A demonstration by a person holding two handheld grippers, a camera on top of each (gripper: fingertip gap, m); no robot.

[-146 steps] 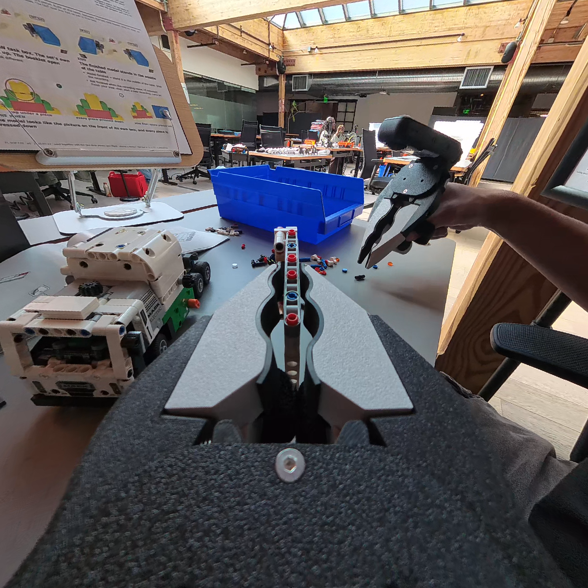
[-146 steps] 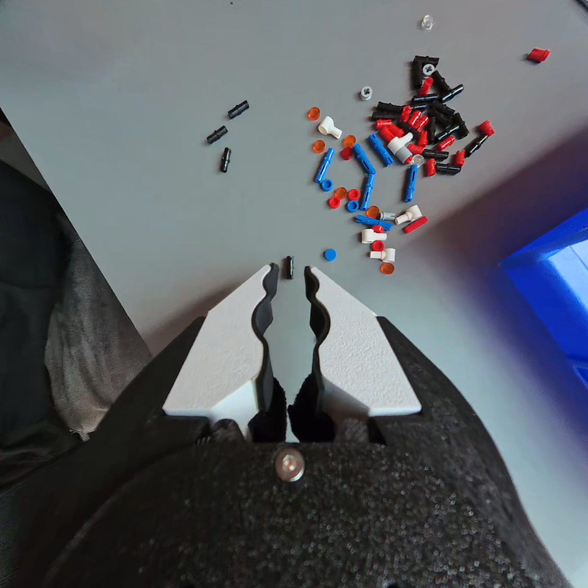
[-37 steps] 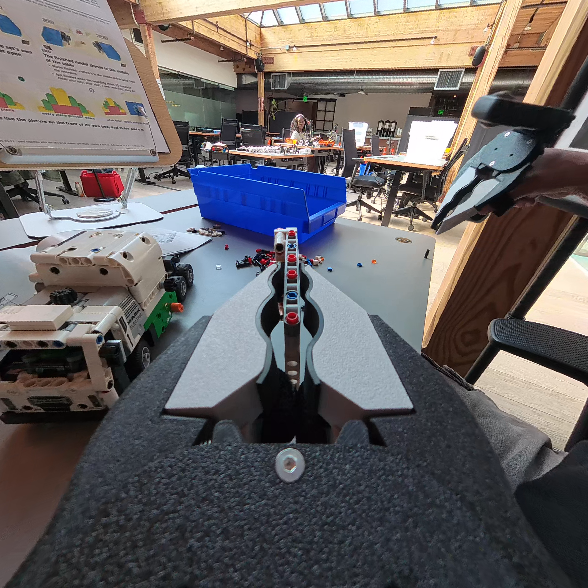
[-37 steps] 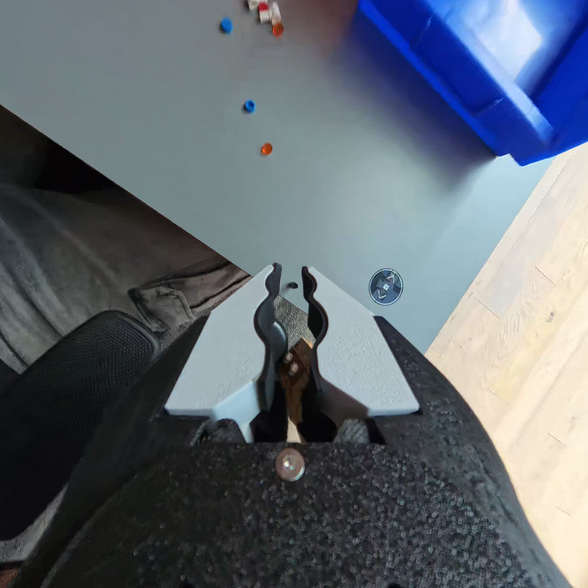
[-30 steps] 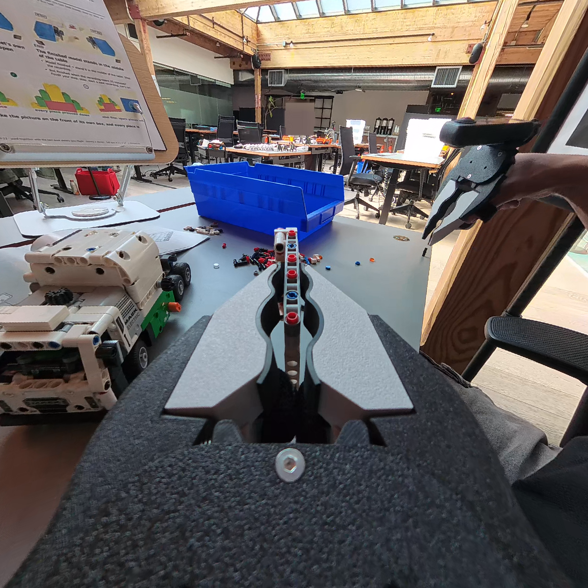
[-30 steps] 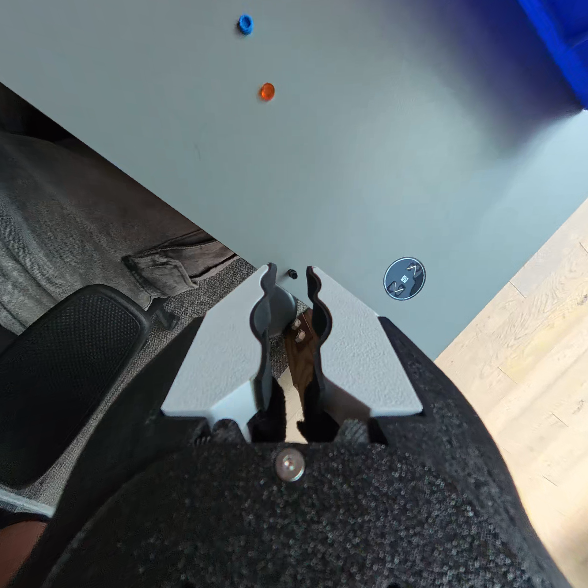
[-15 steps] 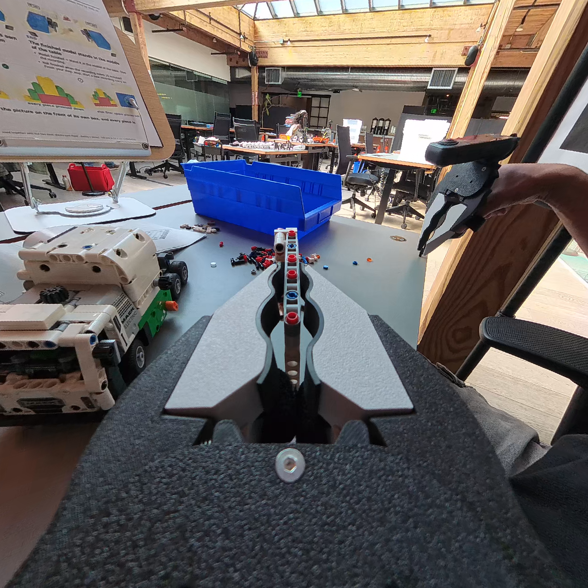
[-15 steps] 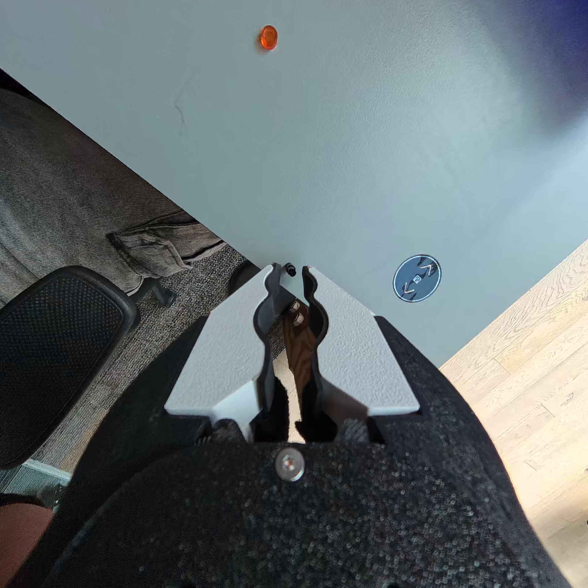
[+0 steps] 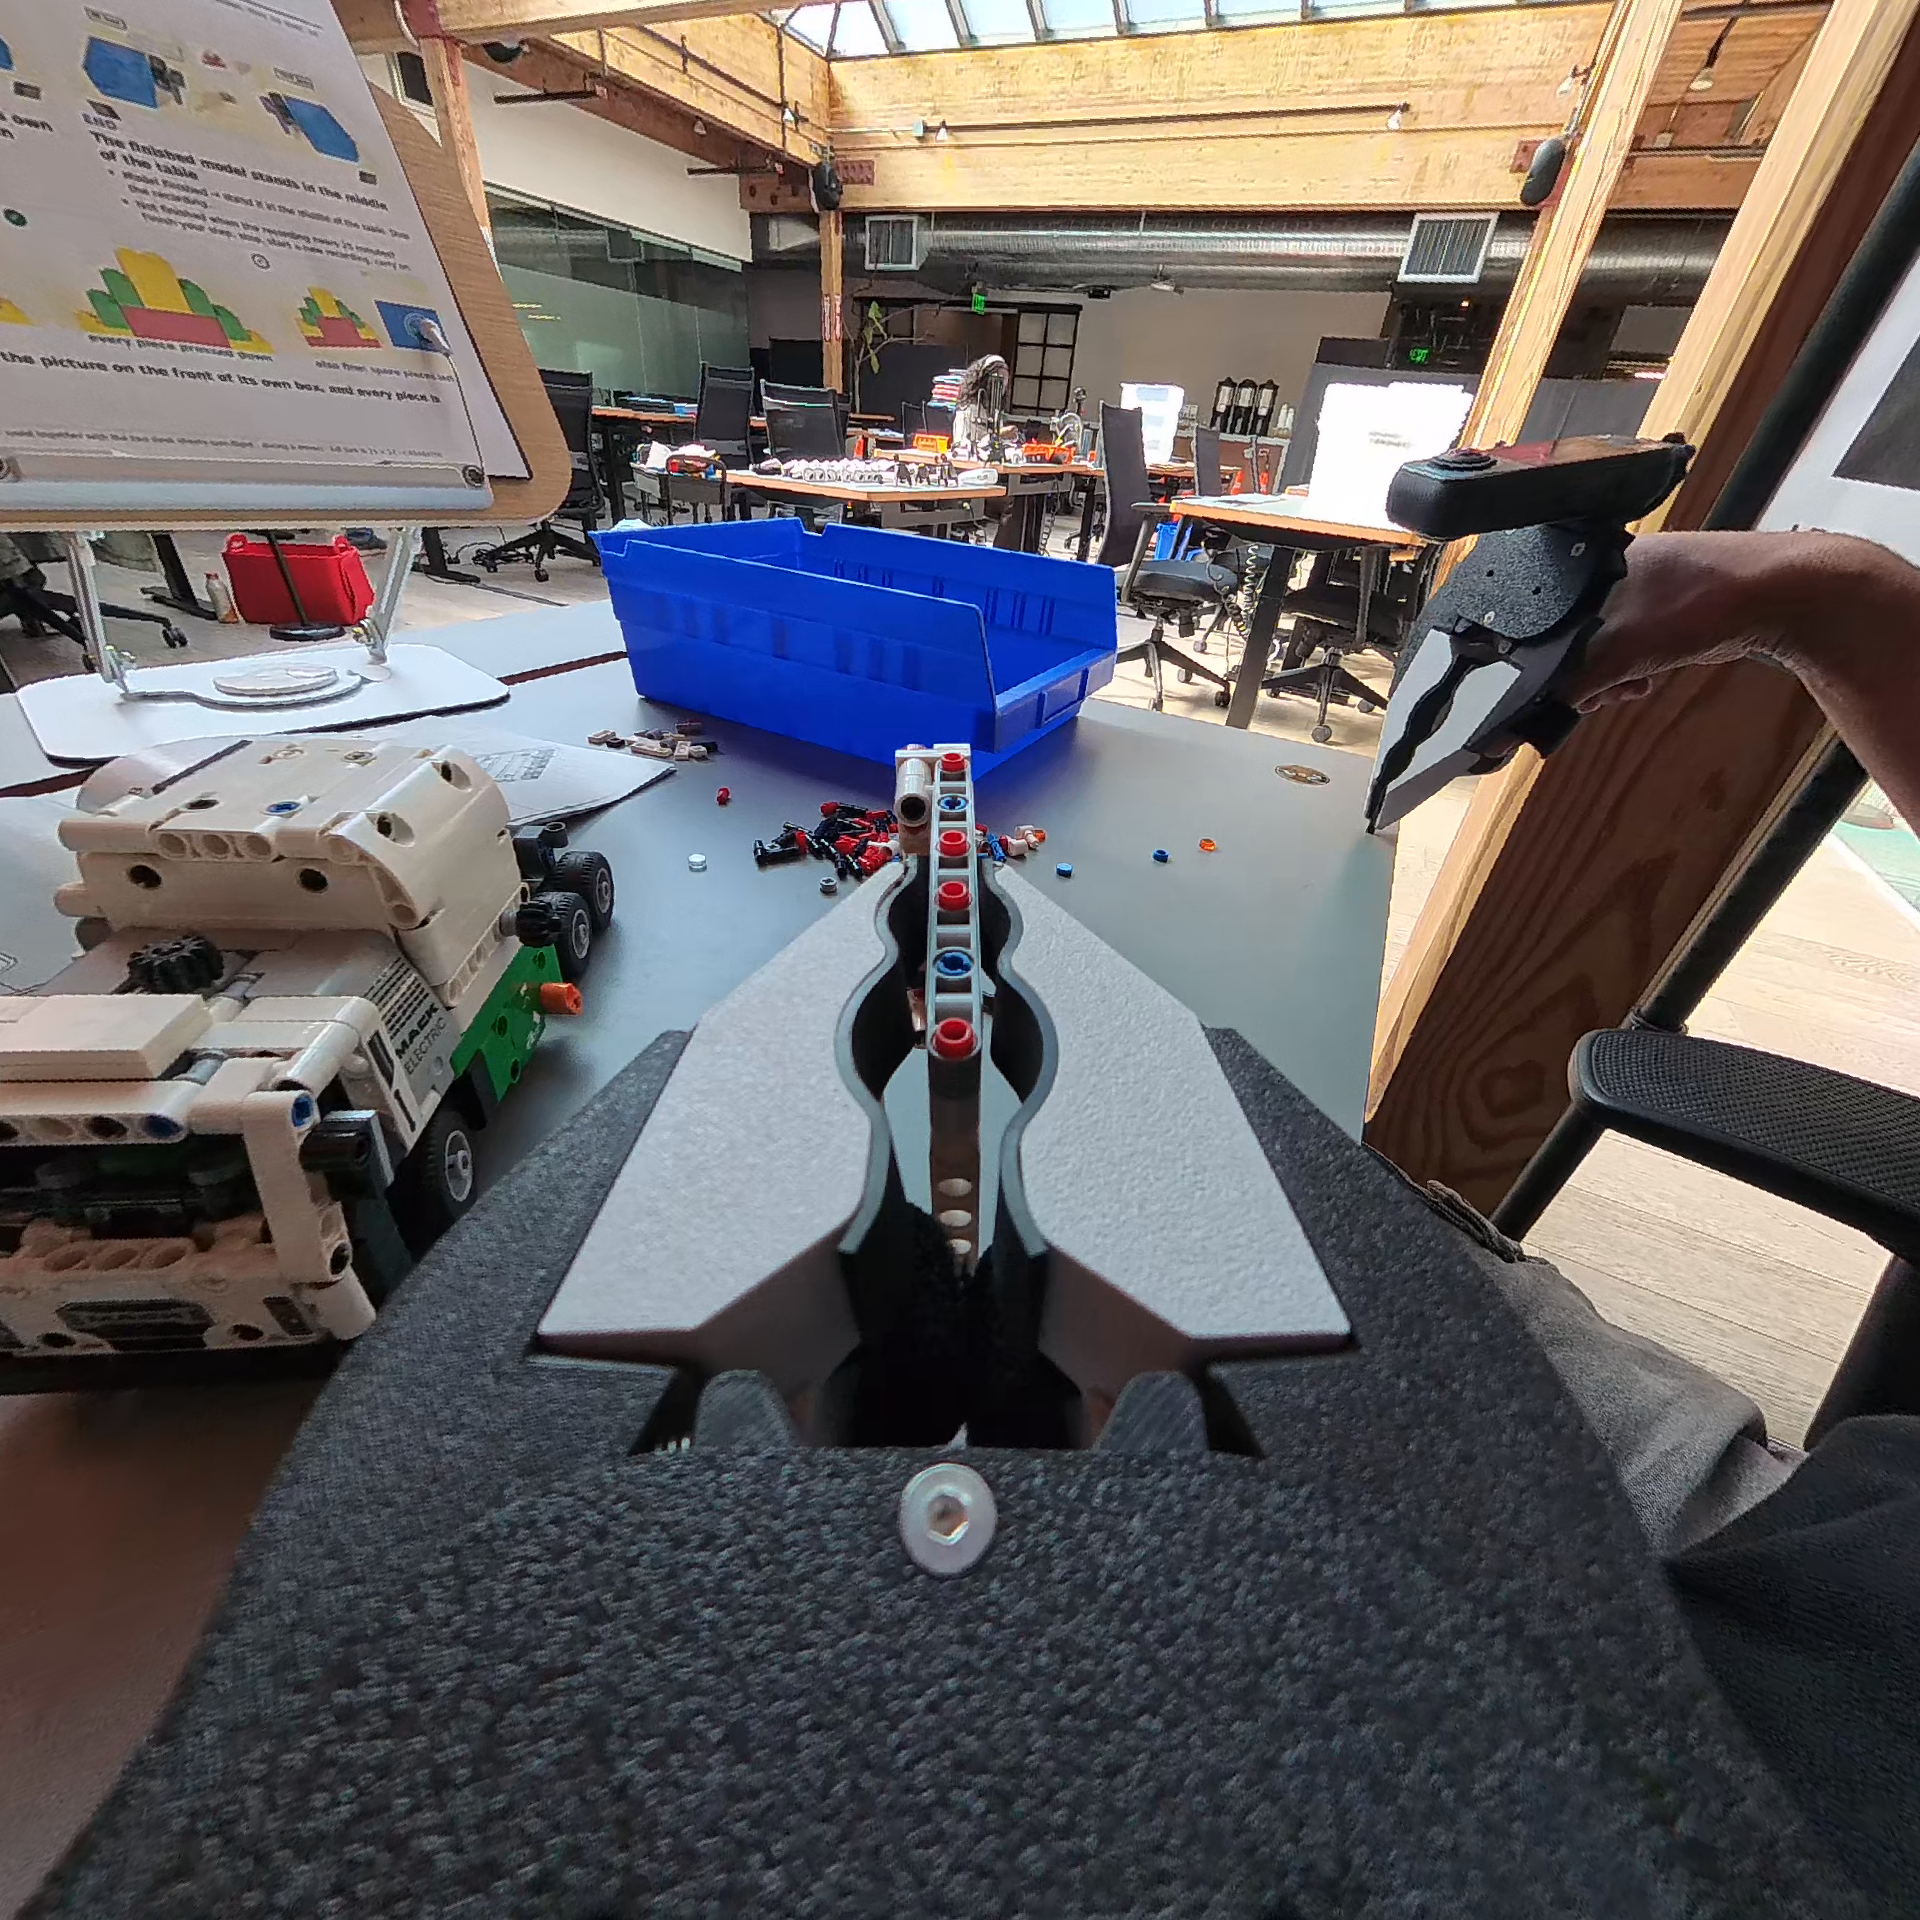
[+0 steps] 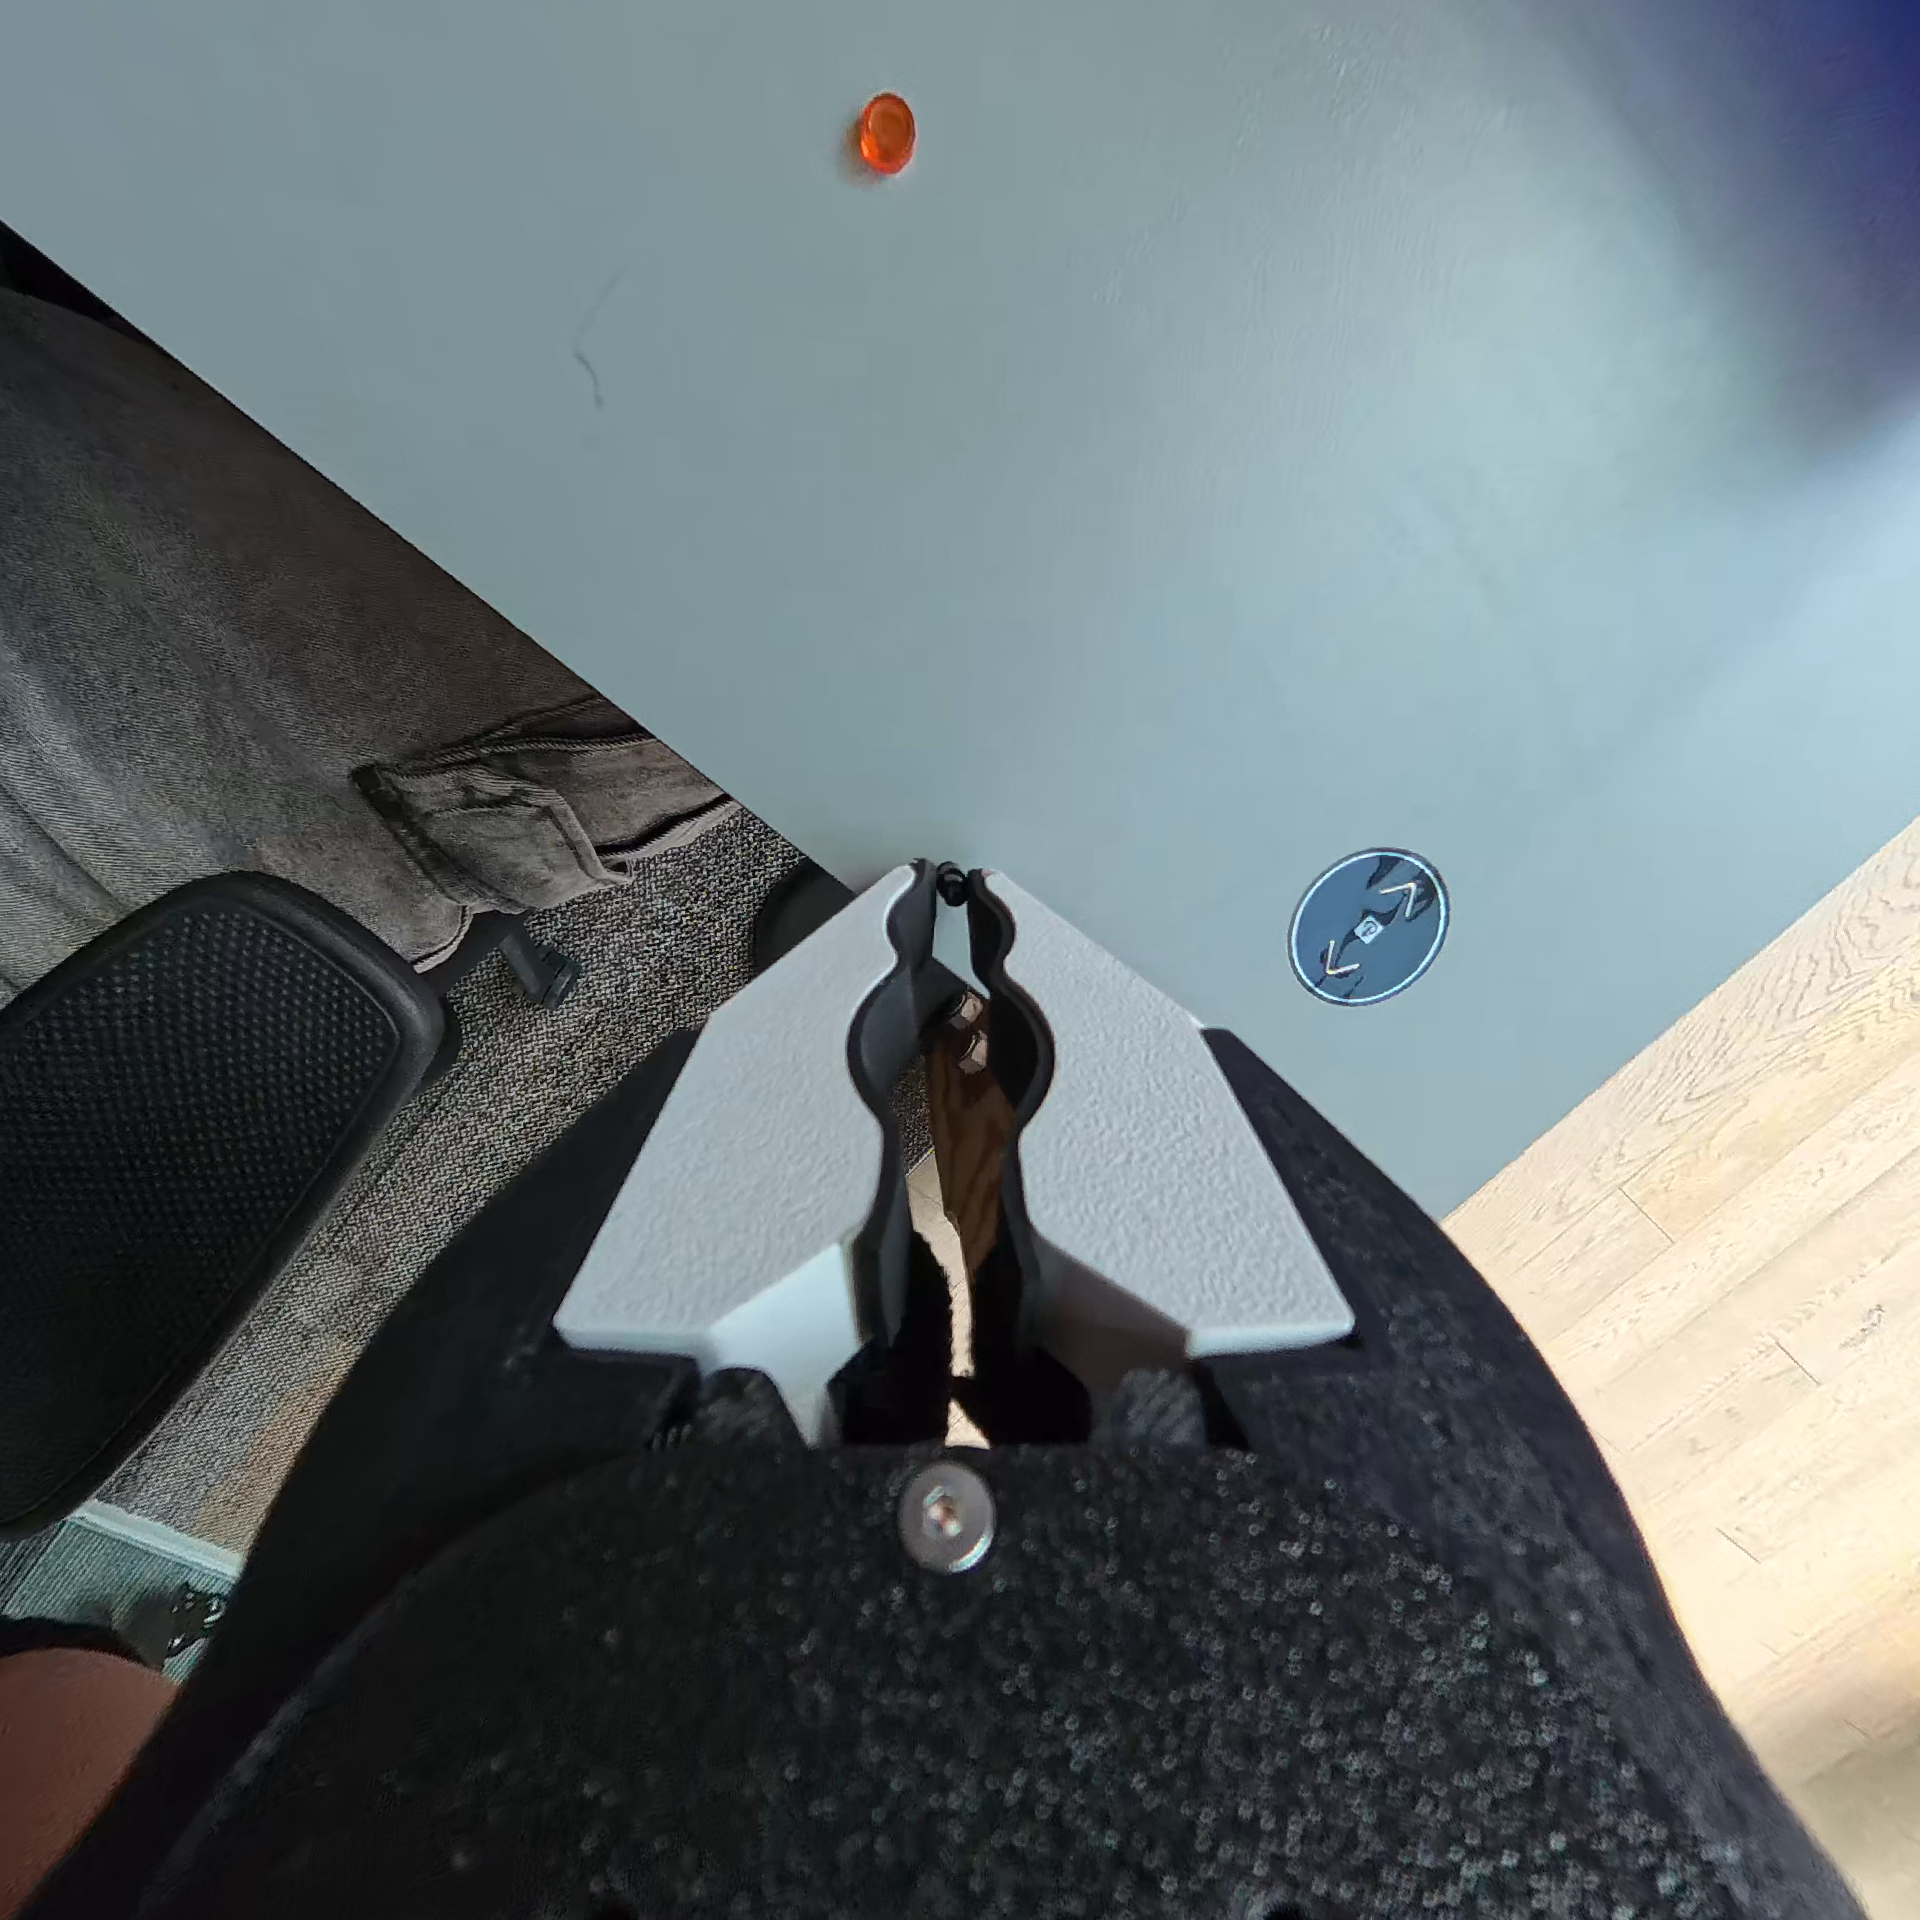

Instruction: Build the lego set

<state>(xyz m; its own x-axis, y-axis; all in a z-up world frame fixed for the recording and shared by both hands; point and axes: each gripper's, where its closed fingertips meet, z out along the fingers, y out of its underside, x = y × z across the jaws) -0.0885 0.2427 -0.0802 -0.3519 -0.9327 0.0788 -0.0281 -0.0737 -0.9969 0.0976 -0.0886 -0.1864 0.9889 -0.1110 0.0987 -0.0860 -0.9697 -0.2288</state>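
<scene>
The left gripper [image 9: 948, 883] has its jaws clamped on a grey beam [image 9: 951, 935] studded with red and blue pins, above the bench [image 9: 1195, 935], right of the toy truck [image 9: 260, 987]. The right gripper [image 10: 948, 878] pinches a small black pin [image 10: 948, 878] at the bench's near edge, far right of the truck.

Toy truck [image 9: 260, 987] stands on the worktop [image 9: 1195, 935] at left. Bin [image 9: 852, 634] sits at the far side, behind a scatter of small pins [image 9: 831, 836]. Instruction stand [image 9: 239, 312] at far left, behind the truck. Left gripper [image 9: 940, 894] grips a beam [image 9: 951, 935] pointing toward the bin. Right gripper [image 9: 1397, 800] hangs over the worktop's right edge, pinching a small pin [image 10: 948, 878]; round control [image 10: 1366, 925] lies to its right.
</scene>
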